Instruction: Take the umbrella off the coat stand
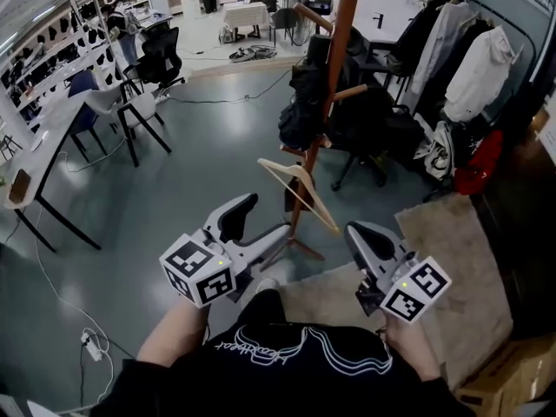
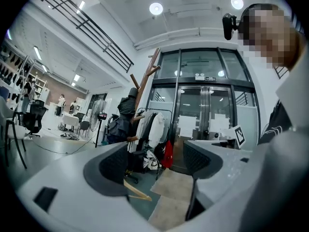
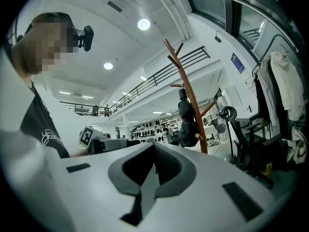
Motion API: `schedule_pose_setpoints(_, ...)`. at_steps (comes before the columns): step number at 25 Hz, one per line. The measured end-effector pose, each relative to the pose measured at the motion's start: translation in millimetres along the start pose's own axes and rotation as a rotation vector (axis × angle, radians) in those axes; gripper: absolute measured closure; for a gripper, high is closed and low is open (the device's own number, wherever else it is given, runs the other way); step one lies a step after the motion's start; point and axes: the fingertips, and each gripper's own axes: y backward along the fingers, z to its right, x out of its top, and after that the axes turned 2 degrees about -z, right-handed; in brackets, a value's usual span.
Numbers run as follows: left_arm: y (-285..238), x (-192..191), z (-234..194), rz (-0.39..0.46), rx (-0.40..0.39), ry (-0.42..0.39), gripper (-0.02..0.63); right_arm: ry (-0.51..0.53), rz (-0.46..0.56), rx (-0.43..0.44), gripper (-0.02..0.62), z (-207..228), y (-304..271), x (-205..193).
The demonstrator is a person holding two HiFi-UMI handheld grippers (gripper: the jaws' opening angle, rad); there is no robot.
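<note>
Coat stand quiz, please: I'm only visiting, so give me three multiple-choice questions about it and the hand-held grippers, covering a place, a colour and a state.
1. Where does the pale wooden clothes hanger hang?
A) low on the brown wooden coat stand
B) on a white table
C) in a gripper

2. What colour is the folded umbrella on the stand?
A) red
B) black
C) yellow

3. How do the jaws of the left hand-held gripper stand?
A) apart, nothing between them
B) shut on the umbrella
C) shut on the hanger

Answers:
1 A, the head view shows it low on the stand's pole.
2 B, it hangs there as a black bundle.
3 A, only the distant room shows between the pads.
</note>
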Motion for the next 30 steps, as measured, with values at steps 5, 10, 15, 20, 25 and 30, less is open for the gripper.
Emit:
schedule_pose_setpoints(5,-35,15,-29,0.000,-0.024,-0.031,0.258,0.009,0.016,-0.064,0.592,28,-9,10)
schedule_pose_setpoints(10,-65,38,-64,0.010,-0.031,-0.060,0.253,0.022,0.034,-0.114,0.592,48,-26,26)
schedule_pose_setpoints(15,-96,56,-99,0.005,-0.054,-0.086,0.249,0.035,0.057,-0.170,0.592,67,-43,39)
schedule_pose_setpoints(20,-131,62,-122,-0.026,-0.070,-0.141,0.249,0.045,0.076,-0.224,0.592,86,-50,51)
schedule_pose_setpoints(25,-159,66,-135,-0.054,-0.099,-0.189,0.249,0.047,0.088,-0.279,0.592,98,-51,55)
schedule_pose_setpoints(30,-185,71,-140,-0.078,-0.140,-0.212,0.249,0.038,0.085,-0.323,0.592,107,-50,53)
